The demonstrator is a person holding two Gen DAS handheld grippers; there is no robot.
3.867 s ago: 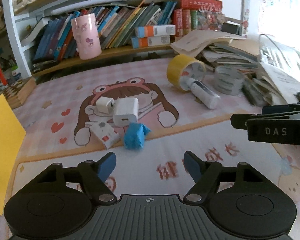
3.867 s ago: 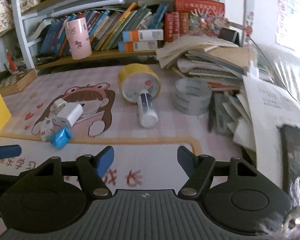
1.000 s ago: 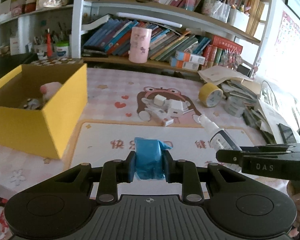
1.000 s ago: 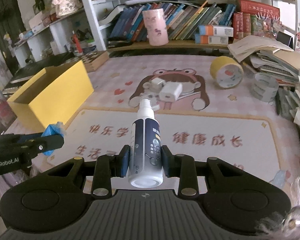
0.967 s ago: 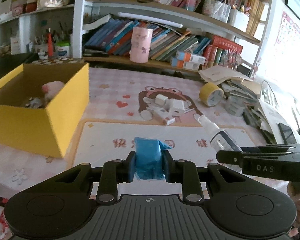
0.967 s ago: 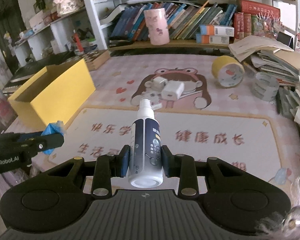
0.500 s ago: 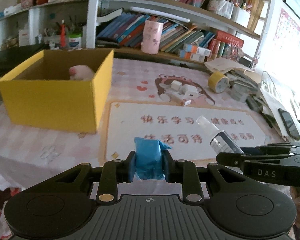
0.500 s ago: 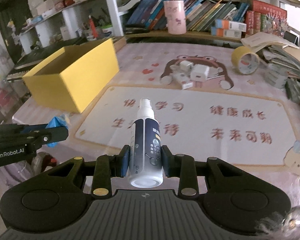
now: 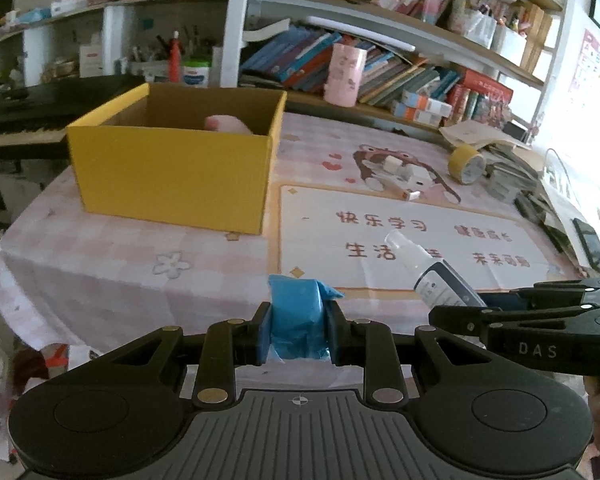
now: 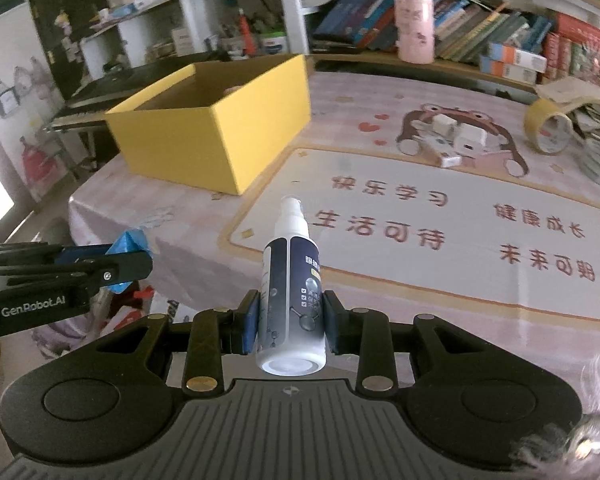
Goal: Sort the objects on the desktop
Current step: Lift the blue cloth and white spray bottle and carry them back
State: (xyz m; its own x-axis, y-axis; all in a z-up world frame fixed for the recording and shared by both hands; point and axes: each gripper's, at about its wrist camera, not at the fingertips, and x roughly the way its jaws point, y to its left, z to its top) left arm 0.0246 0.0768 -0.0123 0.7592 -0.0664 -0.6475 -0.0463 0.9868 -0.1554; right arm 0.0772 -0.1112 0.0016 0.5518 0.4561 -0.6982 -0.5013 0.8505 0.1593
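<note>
From the left wrist view, the left gripper [image 9: 298, 334] is clamped on a crumpled blue packet [image 9: 296, 320], held above the near edge of a table covered in a pale pink checked cloth [image 9: 132, 248]. A cartoon desk mat [image 9: 412, 236] with red characters lies on the cloth, and an open yellow cardboard box [image 9: 172, 172] stands on the left part of the table with something pink showing inside it. Farther back on the mat sit a few small white chargers [image 9: 410, 176], and a roll of yellow tape [image 9: 466, 164] lies just beside a heap of papers at the right edge. Behind the table run white shelves packed with leaning books [image 9: 380, 72], with a pink cup [image 9: 345, 75] standing in front of them. The right gripper [image 9: 456, 302] enters from the right, closed on a spray bottle [image 9: 432, 272]. From the right wrist view, the right gripper [image 10: 290, 326] grips the spray bottle [image 10: 292, 296] round its dark body, nozzle pointing away toward the mat [image 10: 460, 232]. The yellow box [image 10: 216, 136] stands ahead to the left, near the table's corner. The left gripper [image 10: 128, 258] shows at the left edge with the blue packet [image 10: 130, 244] between its fingers. The tape roll [image 10: 548, 128] and chargers [image 10: 460, 140] lie far right.
</note>
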